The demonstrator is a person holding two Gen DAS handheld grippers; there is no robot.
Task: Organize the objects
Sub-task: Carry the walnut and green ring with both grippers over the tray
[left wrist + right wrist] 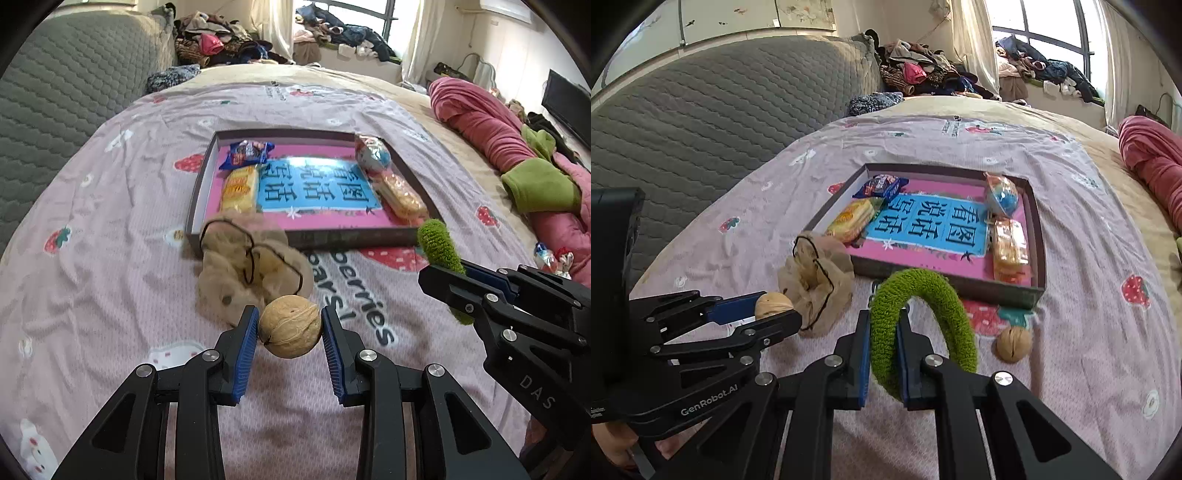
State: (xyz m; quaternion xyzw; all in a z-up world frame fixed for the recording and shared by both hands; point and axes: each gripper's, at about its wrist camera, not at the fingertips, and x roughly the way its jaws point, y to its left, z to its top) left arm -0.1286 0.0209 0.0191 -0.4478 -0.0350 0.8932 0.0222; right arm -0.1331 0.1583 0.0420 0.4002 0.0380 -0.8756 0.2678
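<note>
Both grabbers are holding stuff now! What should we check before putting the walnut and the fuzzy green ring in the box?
1. Left gripper pinches the walnut: ok.
2. Right gripper shut on the green ring: ok.
3. Box has bare room in the middle: ok.
4. Mesh bag lies clear of the box opening: ok, it sits beside the near corner.
5. Second walnut waits on the bedspread: not ok, it needs collecting.
</note>
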